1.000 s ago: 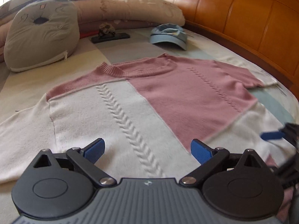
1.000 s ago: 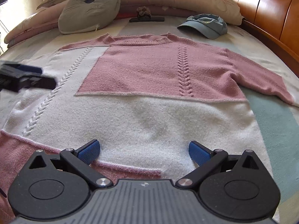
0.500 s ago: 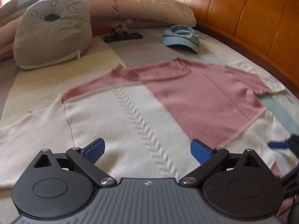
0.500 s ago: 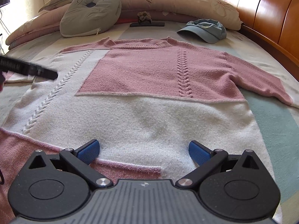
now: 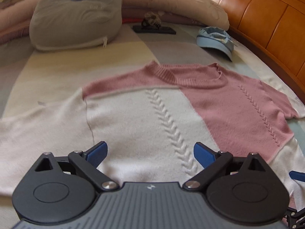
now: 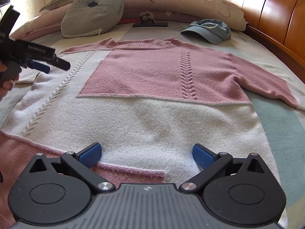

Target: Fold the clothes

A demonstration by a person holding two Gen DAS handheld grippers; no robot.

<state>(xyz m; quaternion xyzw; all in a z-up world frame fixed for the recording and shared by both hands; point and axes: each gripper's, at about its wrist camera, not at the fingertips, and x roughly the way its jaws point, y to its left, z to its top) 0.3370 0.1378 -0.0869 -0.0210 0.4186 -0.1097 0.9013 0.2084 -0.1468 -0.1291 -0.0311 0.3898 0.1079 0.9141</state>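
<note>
A pink and white knitted sweater [image 5: 152,118] [image 6: 152,87] lies spread flat on the bed, neck towards the pillows, both sleeves stretched out. My left gripper [image 5: 150,153] is open above the white left half, near the cable stitch. In the right wrist view that same left gripper [image 6: 43,64] hovers over the white left sleeve, held by a hand. My right gripper [image 6: 146,155] is open over the white lower front near the pink hem band. One blue fingertip of the right gripper [image 5: 296,175] shows at the left wrist view's right edge. Neither holds anything.
A blue cap [image 6: 207,30] [image 5: 215,40] lies beyond the sweater's right shoulder. A grey cat-face cushion [image 6: 93,13] and long pillows [image 6: 181,2] line the far end, with a dark flat object [image 6: 150,24] before them. The wooden headboard [image 6: 276,19] runs along the right.
My left gripper has swung left and forward, towards the white sleeve and shoulder. The right gripper has risen slightly and stays over the lower front. Both jaws remain open.
</note>
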